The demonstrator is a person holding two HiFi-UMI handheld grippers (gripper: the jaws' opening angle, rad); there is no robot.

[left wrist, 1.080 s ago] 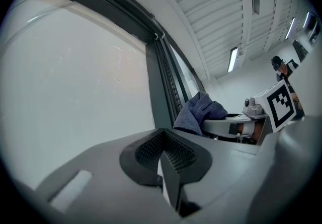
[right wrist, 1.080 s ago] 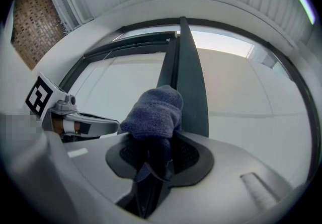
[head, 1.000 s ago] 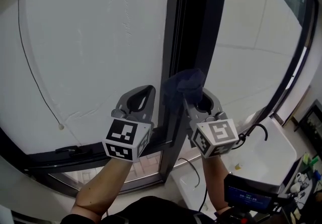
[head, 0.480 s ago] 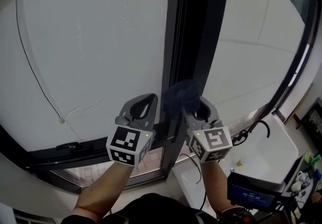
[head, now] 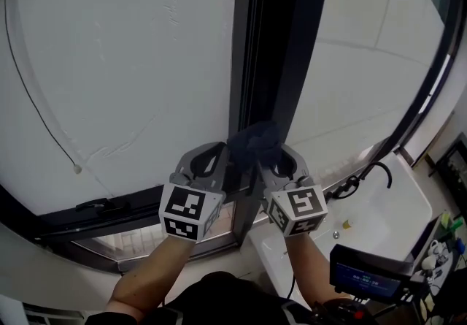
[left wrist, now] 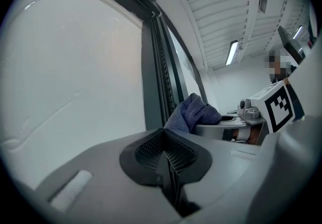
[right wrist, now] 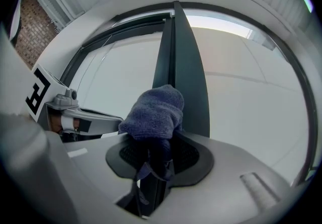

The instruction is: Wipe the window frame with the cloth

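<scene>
The cloth [right wrist: 153, 109] is seen as a soft, napped blue-grey fabric, matt and fuzzy, bunched where it is pinched by the right gripper [right wrist: 153, 160]. Both gripper bodies are moulded in smooth, matt grey plastic. The left gripper [left wrist: 164, 140] is fitted with black pads [left wrist: 146, 151] of a fine meshed, rubbery-looking texture, pressed together. The frame [head: 273, 46] is finished dark and smooth, with a faint sheen. The pane [head: 124, 75] is shown whitish, flat and faintly smeared. The cubes [head: 188, 210] are faced in matt black-and-white print.
</scene>
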